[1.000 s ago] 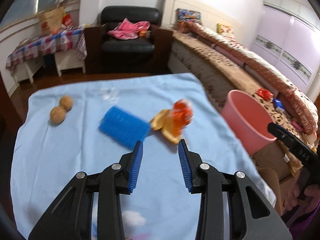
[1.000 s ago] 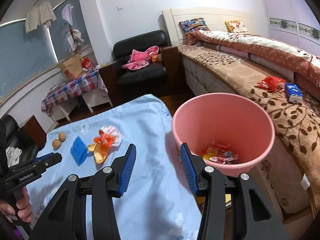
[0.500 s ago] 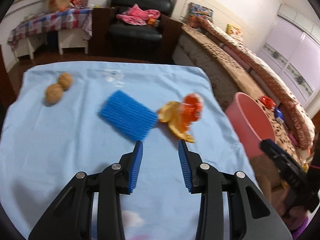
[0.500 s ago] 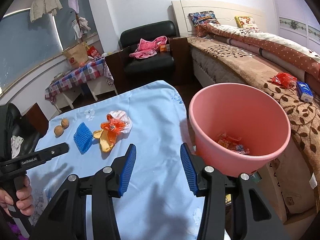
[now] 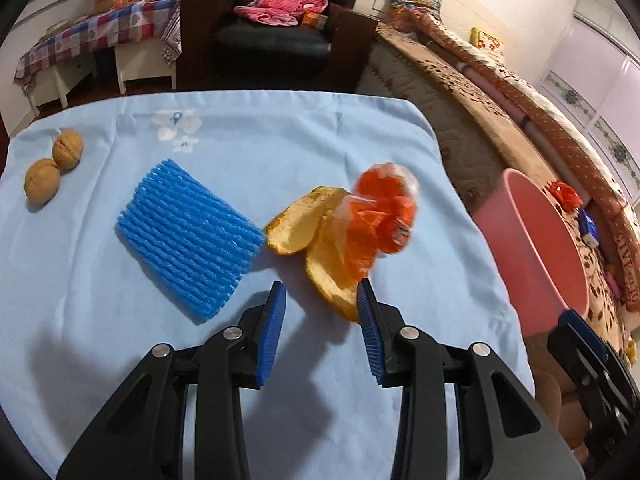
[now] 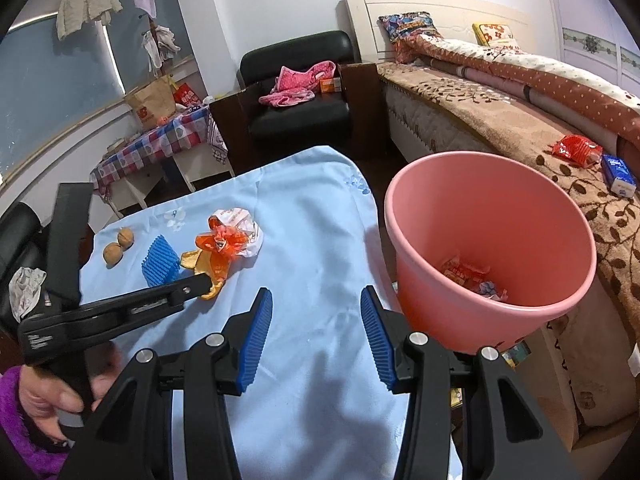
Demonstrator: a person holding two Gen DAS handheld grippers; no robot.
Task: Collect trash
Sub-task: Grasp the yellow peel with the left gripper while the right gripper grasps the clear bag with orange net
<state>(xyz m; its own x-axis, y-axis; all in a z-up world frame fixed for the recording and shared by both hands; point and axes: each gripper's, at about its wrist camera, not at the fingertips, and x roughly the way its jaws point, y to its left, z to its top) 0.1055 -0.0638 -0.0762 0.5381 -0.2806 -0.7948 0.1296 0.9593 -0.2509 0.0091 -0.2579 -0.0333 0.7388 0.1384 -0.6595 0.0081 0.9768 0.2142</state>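
On the light blue tablecloth [image 5: 312,128] lie orange peels [image 5: 304,228], an orange crumpled wrapper [image 5: 380,216] on them, a blue foam net [image 5: 188,232] and two walnuts [image 5: 52,164]. My left gripper [image 5: 320,312] is open and empty, just short of the peels. My right gripper [image 6: 316,320] is open and empty over the cloth, left of the pink bin [image 6: 492,248], which holds a few wrappers [image 6: 468,276]. The right wrist view also shows the wrapper [image 6: 224,240], the net [image 6: 160,264] and the left gripper [image 6: 192,284] at the peels.
The pink bin [image 5: 540,248] stands off the table's right edge, beside a bed [image 6: 520,120] with a red packet [image 6: 576,148] on it. A black armchair [image 5: 276,32] and a checked side table [image 5: 96,28] stand behind the table.
My left gripper has moved forward and down toward the peels and wrapper. My right gripper has shifted a little; the bin sits further right in its view. Both stay open.
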